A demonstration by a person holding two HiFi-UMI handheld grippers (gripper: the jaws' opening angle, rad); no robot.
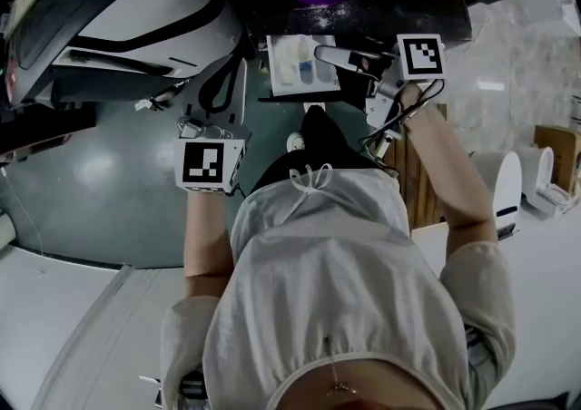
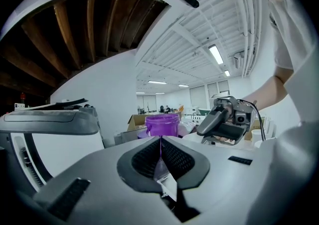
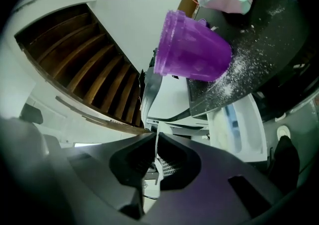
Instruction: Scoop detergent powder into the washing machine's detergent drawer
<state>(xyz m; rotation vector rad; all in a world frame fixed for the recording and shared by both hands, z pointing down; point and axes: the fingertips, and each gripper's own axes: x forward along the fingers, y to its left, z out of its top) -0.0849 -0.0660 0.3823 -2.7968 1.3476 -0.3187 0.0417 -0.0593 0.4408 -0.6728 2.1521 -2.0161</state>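
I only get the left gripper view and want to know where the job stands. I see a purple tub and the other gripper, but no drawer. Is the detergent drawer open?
Observer: Yes. The head view shows the detergent drawer pulled out toward the person.
Operator: Where is the right gripper?
Observer: The right gripper reaches in from the right, tips over the drawer; its own view shows the jaws together, nothing between them.
Operator: Any spill?
Observer: White powder lies scattered on the dark top beside the purple tub.
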